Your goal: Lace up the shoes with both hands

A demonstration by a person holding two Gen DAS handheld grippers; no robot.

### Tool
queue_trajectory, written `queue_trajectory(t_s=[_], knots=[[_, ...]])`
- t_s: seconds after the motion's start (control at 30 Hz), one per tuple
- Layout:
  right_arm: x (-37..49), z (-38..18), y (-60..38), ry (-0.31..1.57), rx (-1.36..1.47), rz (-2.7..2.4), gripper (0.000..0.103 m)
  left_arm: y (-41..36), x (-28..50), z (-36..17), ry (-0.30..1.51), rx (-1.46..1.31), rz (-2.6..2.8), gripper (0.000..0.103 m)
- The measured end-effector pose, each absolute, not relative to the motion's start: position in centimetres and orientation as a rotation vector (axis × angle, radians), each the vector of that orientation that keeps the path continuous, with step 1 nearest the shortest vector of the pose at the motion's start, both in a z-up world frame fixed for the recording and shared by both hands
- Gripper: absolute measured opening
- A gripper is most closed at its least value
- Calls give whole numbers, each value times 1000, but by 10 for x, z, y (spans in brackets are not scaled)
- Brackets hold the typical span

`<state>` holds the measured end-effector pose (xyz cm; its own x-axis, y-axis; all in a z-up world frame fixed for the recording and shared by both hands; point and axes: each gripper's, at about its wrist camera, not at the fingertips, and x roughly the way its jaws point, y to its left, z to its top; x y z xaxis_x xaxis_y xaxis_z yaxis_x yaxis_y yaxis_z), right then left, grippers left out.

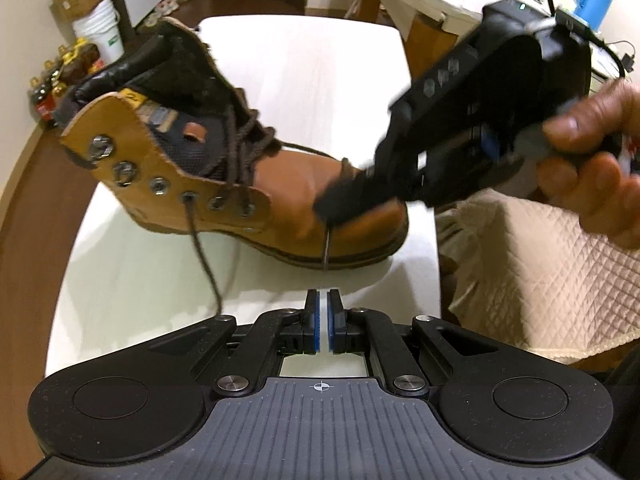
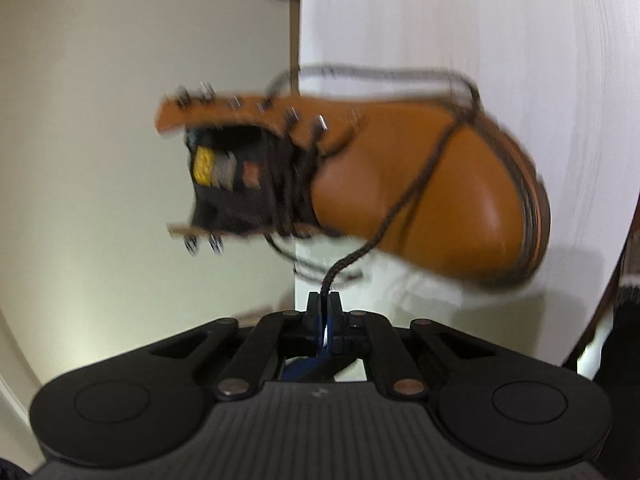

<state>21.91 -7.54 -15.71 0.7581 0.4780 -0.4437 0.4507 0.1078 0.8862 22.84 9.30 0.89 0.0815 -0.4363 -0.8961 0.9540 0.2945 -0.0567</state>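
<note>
Though blur smears the eyelets, the right gripper (image 2: 324,300) pinches the lace (image 2: 416,184); the left gripper (image 1: 323,304), closed and empty, hangs over the table (image 1: 132,276) near edge, before the boot (image 1: 224,168).

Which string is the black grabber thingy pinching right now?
Find the white table and the tan boot on it. A dark brown lace runs across the toe into the right gripper, shut on its end. The other lace end hangs loose from a side eyelet.
</note>
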Motion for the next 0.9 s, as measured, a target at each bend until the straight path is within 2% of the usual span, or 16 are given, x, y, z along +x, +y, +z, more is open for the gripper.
queue_trajectory(t_s=[0.3, 0.8, 0.9], knots=[[260, -137, -98, 591, 1535, 18, 3, 102, 260, 33, 905, 633, -1039, 4], [296, -145, -80, 650, 1495, 38, 3, 101, 273, 29, 883, 610, -1014, 5], [302, -147, -76, 685, 1495, 57, 3, 101, 273, 29, 865, 630, -1005, 10]])
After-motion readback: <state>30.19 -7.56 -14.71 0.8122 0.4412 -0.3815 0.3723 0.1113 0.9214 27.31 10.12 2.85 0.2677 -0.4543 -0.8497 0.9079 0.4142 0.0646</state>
